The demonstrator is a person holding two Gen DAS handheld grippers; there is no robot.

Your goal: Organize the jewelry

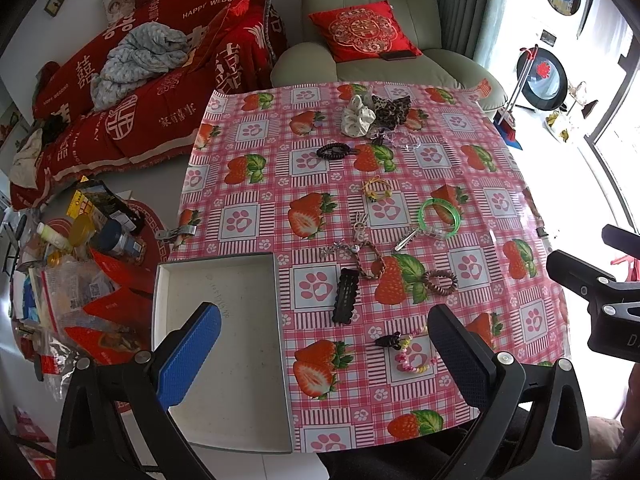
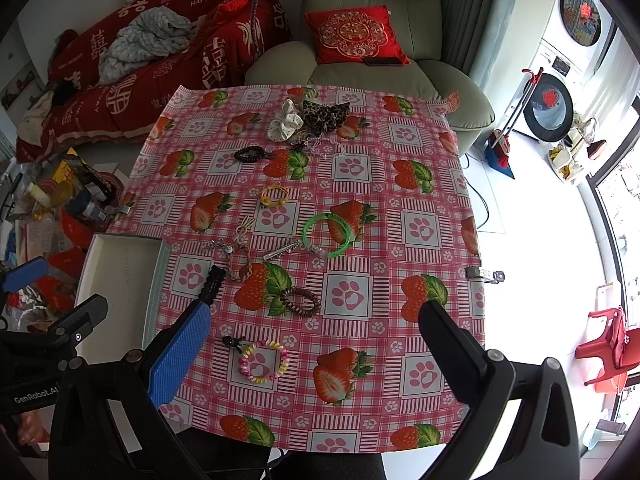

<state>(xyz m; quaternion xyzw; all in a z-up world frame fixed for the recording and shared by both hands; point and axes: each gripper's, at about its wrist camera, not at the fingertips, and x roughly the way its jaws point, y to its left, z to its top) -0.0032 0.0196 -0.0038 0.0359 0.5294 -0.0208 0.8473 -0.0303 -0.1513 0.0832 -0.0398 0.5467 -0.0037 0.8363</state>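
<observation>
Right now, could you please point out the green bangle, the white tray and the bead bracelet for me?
green bangle (image 2: 347, 246): right wrist view, on its lower right rim.
white tray (image 1: 224, 312): left wrist view, on its bare floor.
bead bracelet (image 2: 244, 364): right wrist view, on its left-hand beads.

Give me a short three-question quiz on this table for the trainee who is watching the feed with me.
1. True or false: the white tray already holds some of the jewelry.
2. Which piece lies nearest the person's edge of the table? A) green bangle B) pastel bead bracelet C) leopard scrunchie
3. Fill in: both the left tongs and the right tongs are ____ and grip nothing.

Key
1. False: the tray shows only its bare floor.
2. B
3. open
</observation>
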